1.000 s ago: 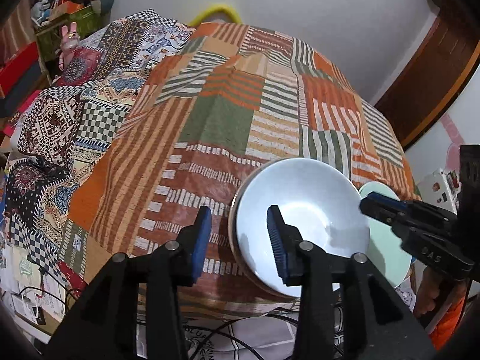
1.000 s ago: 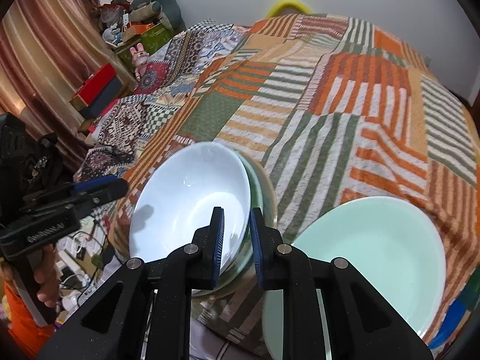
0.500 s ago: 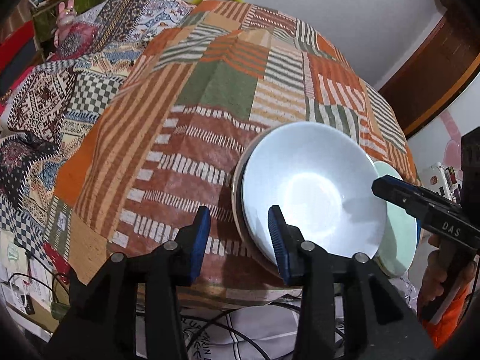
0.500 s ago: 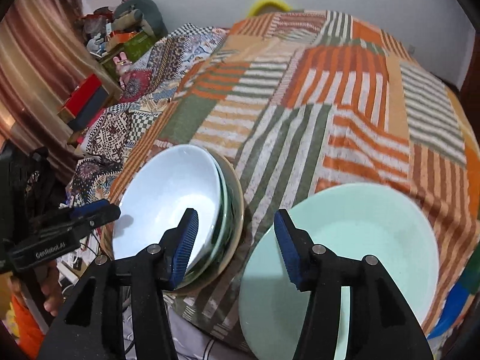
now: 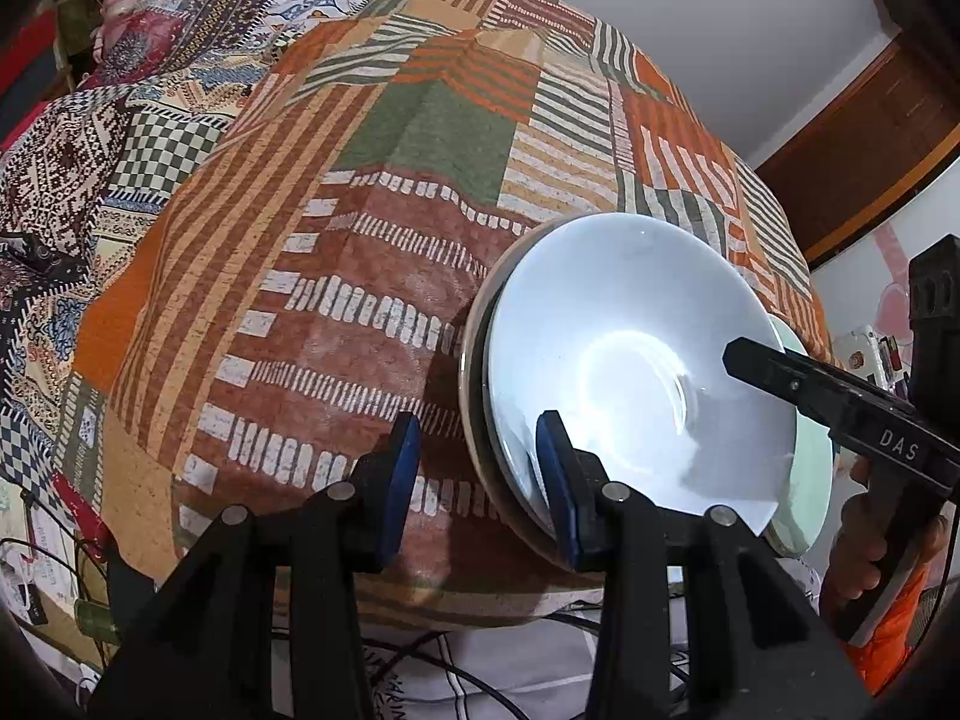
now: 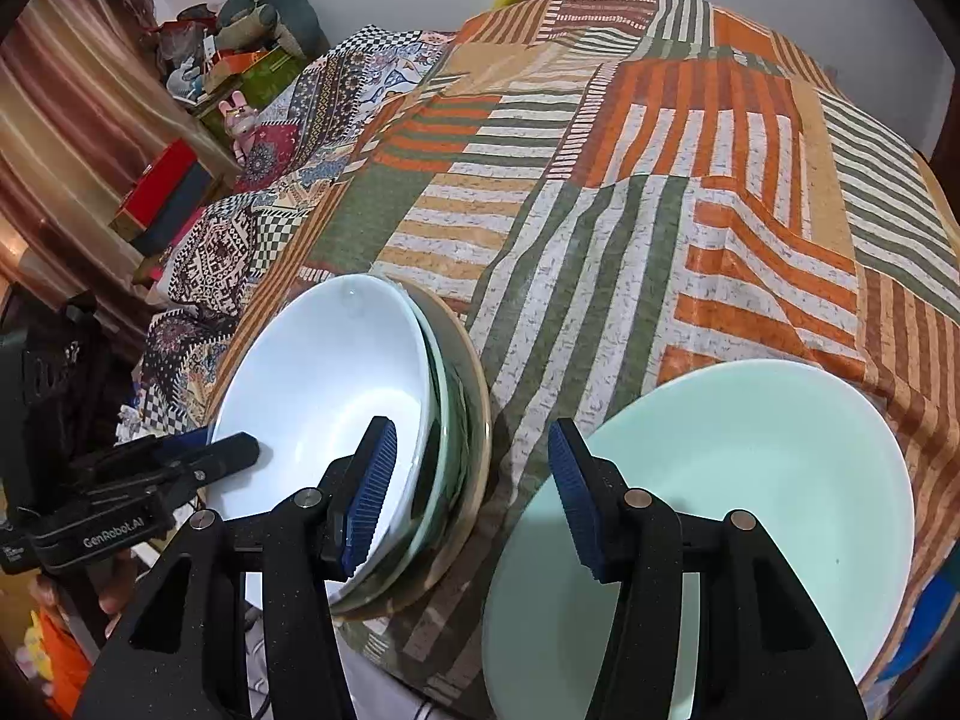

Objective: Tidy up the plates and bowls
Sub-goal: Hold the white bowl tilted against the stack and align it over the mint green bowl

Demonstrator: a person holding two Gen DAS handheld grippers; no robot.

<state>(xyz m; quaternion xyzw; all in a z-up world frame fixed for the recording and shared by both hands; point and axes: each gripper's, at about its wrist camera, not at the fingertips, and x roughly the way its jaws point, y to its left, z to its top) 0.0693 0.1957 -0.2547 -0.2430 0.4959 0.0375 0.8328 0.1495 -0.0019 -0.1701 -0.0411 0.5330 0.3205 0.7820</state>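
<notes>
The right gripper (image 6: 471, 495), which a second ago was pinched on the far rim of the white bowl (image 6: 324, 384), has let go and spread its fingers wide. Its left finger now lies over the bowl's rim and its right finger over the mint-green plate (image 6: 750, 480). The left gripper (image 5: 477, 477) has drawn closer to the bowl, fingers parted as before.

L gripper (image 5: 474, 480) open, empty | white bowl (image 5: 636, 372) stacked, near edge | R gripper (image 5: 735, 357) over bowl
</notes>
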